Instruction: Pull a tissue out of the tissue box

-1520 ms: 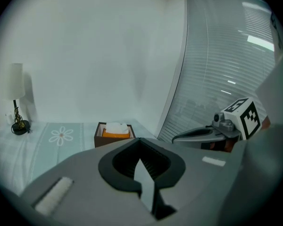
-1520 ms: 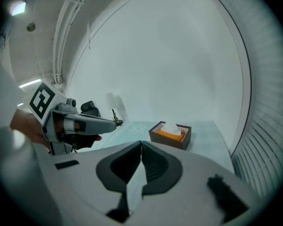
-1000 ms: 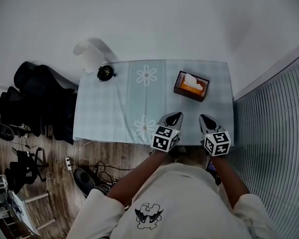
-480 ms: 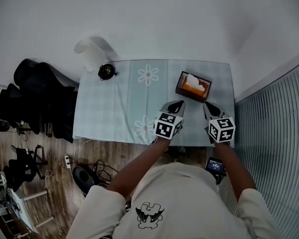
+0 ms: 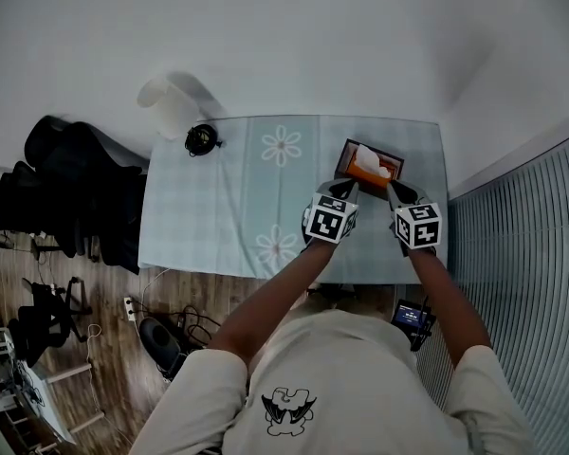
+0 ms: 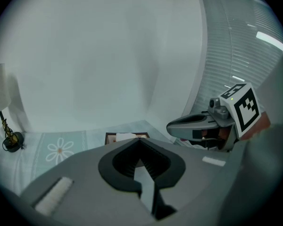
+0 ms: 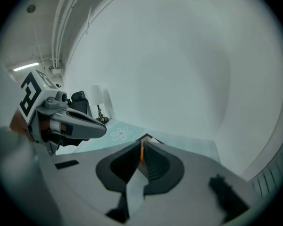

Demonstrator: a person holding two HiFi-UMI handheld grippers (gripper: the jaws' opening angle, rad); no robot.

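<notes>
Though too small to read — tissue box.

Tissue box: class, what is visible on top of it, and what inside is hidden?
A white tissue pokes up from the tissue box opening. Whatever lies inside is covered by its top.

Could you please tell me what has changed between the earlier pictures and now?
Both moved forward over the table: the left gripper and the right gripper are now by the near side of the brown open-topped tissue box, jaws shut, holding nothing. The box, its white tissue and the pale flowered tablecloth stayed put.
</notes>
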